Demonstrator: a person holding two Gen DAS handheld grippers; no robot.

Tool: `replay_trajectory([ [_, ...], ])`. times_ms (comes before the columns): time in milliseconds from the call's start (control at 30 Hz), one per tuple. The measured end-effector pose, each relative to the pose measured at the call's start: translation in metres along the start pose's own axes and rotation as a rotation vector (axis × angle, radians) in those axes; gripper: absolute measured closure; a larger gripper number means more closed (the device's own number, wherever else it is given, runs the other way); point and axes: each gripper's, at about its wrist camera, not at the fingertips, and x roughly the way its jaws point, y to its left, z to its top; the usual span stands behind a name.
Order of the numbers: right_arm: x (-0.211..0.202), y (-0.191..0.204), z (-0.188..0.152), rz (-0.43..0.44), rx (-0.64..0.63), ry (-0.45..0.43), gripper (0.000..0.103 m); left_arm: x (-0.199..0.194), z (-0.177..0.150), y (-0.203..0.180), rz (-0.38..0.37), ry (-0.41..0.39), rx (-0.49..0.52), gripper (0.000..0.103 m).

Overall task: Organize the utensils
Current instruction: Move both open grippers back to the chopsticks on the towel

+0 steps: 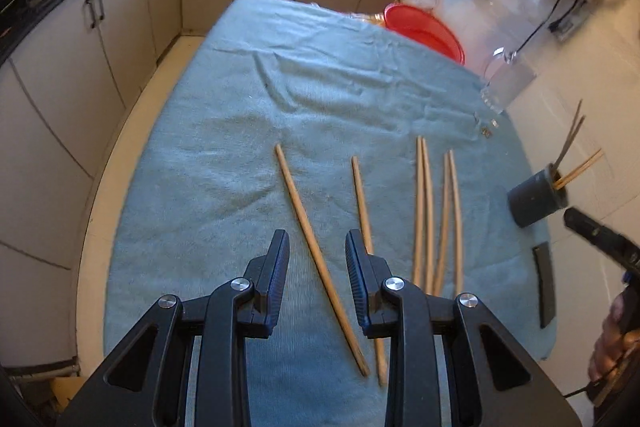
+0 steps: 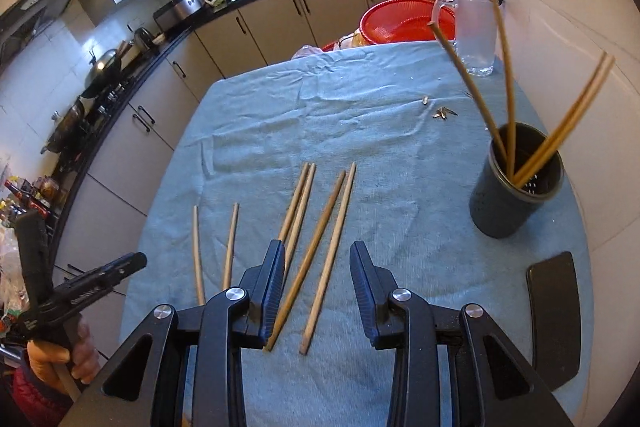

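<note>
Both grippers, left gripper and right gripper, gape empty over loose chopsticks; lined up lengthwise for pinching, bound for holder.

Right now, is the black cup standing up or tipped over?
Standing up. The black cup rests on its base, mouth upward, with chopsticks leaning inside.

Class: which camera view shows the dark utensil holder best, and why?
The right wrist view: the dark utensil holder stands whole, its open mouth and four chopsticks inside visible. The left wrist view catches it small and distorted at the right edge.
</note>
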Motion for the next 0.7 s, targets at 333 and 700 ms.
replay_trajectory([
  [333, 0.042, -0.013, 0.01, -0.055, 0.059, 0.063, 0.067, 0.07, 0.019, 0.003, 0.069, 0.087, 0.007, 0.082],
  [700, 0.103, -0.029, 0.028, -0.075, 0.133, 0.165, 0.067, 0.093, 0.023, 0.006, 0.093, 0.122, 0.033, 0.094],
])
